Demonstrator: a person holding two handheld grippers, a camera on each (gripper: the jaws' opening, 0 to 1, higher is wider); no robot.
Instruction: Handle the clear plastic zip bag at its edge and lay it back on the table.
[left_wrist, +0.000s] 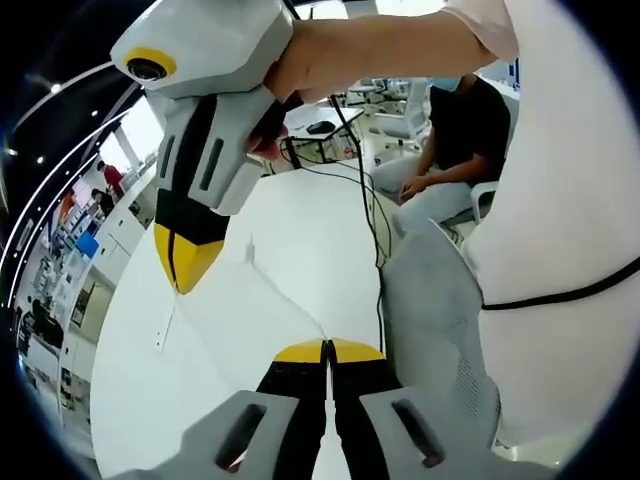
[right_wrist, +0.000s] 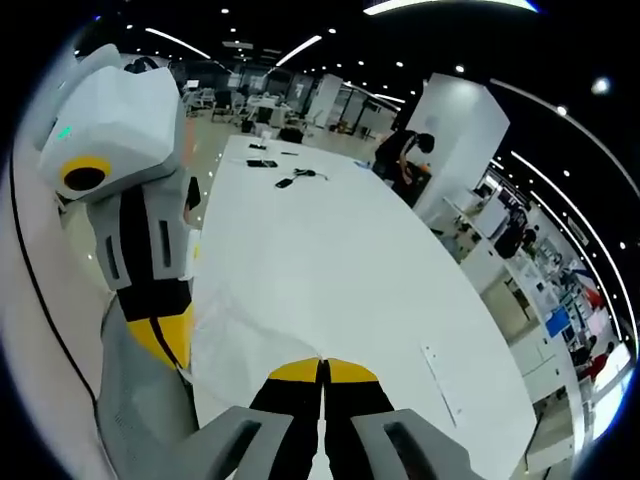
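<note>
Clear plastic zip bag is hanging stretched between both pairs of fingers, above the white tabletop; left gripper and right gripper are pinching opposite edges.

Both grippers same build: left gripper and right gripper had yellow jaw tips, black jaw shanks, light grey housings with slotted cutouts. Black cable ran across person's white top. Short pale-pink sleeve showed.

clear zip bag — held taut, creased
</note>
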